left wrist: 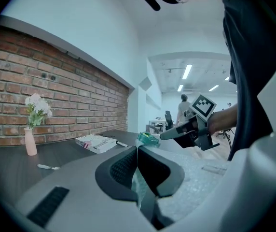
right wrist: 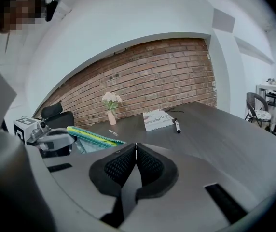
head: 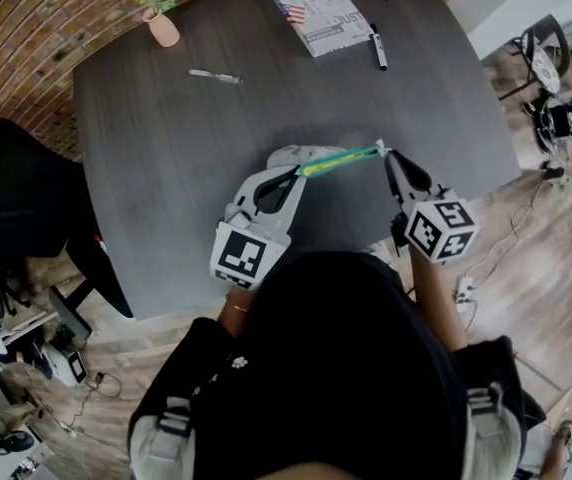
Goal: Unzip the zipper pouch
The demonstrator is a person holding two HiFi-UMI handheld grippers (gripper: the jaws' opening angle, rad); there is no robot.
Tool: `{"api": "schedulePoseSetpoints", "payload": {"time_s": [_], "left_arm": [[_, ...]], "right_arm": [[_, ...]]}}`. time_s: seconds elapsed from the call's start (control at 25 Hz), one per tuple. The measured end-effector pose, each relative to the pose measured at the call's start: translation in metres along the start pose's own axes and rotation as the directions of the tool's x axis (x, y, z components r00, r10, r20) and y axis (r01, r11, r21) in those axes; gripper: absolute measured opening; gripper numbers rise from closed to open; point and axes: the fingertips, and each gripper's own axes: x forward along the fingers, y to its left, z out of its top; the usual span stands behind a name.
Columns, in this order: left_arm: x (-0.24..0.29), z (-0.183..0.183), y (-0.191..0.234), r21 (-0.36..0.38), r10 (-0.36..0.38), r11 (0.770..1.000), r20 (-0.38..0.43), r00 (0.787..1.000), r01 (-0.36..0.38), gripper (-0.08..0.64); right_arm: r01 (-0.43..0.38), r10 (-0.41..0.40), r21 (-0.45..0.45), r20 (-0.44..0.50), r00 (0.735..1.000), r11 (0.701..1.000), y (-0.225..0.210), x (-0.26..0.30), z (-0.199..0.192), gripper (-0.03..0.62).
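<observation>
Green zipper strip front and centre, stretched taut between the two tongs, just above the near edge of the dark bench (head: 166,168). The left tongs (head: 297,172) are clamped flat on the pouch (head: 338,160), with a fold of its clear film squeezed between the pads. The right tongs (head: 386,154) are pinched tight at the other end. I take that small pale bit at their tips to be the zipper tab (head: 380,147), though it's tiny. How much of the zip is open I can't tell from here.

So where's the danger?

- **Tab slipping:** it's a very small thing in a fingertip pinch. A sharp tug, or a pull angled off the line of the strip, could pop it free, and then the right tongs snap away with nothing.
- **Film sliding:** the left side has only thin, slick film. If the slider sticks, that film could slide out, and the pouch would swing from the tab or drop to the bench.
- **Twisting:** roll either wrist and the strip kinks, which is how a slider jams.

Further out, the pen (head: 214,75) lies well apart. The book (head: 321,13), the marker (head: 378,50) beside it and the vase (head: 163,28) with flowers sit at the far edge. None of them is at risk, I'd say.
</observation>
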Motion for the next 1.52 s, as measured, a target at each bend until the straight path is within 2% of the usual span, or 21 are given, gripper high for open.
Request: {"api": "schedulePoseSetpoints", "payload": {"time_s": [0.12, 0.48, 0.64, 0.8, 1.0, 1.28, 1.52], "left_arm": [[-0.001, 0.000, 0.003, -0.020, 0.002, 1.000, 0.007, 1.000, -0.002, 0.004], [-0.006, 0.003, 0.012, -0.005, 0.050, 0.999, 0.011, 0.999, -0.050, 0.005], [-0.009, 0.002, 0.019, -0.006, 0.077, 0.997, 0.003, 0.997, -0.077, 0.005], [-0.016, 0.002, 0.031, -0.001, 0.114, 0.994, 0.012, 0.993, -0.114, 0.005], [-0.030, 0.002, 0.043, -0.010, 0.163, 0.987, 0.019, 0.986, -0.163, 0.005], [-0.038, 0.002, 0.049, -0.018, 0.189, 0.982, 0.017, 0.982, -0.189, 0.005], [-0.042, -0.003, 0.049, -0.044, 0.197, 0.979, -0.006, 0.980, -0.197, 0.005]], "right_arm": [[-0.013, 0.013, 0.016, 0.007, 1.000, 1.000, 0.002, 0.001, -0.002, 0.006], [-0.046, 0.044, 0.036, 0.058, 0.997, 0.998, 0.010, 0.002, -0.002, 0.021], [-0.019, 0.010, 0.073, 0.117, 0.993, 0.997, 0.002, -0.004, 0.002, 0.029], [-0.010, -0.004, 0.074, 0.185, 0.983, 0.997, 0.004, -0.008, 0.014, 0.019], [-0.072, 0.060, 0.039, 0.249, 0.967, 0.997, 0.025, -0.008, 0.029, -0.002], [-0.123, 0.119, 0.004, 0.210, 0.970, 0.992, 0.044, 0.002, 0.024, -0.002], [-0.120, 0.124, -0.029, 0.191, 0.974, 0.992, 0.048, 0.005, 0.023, -0.002]]}}
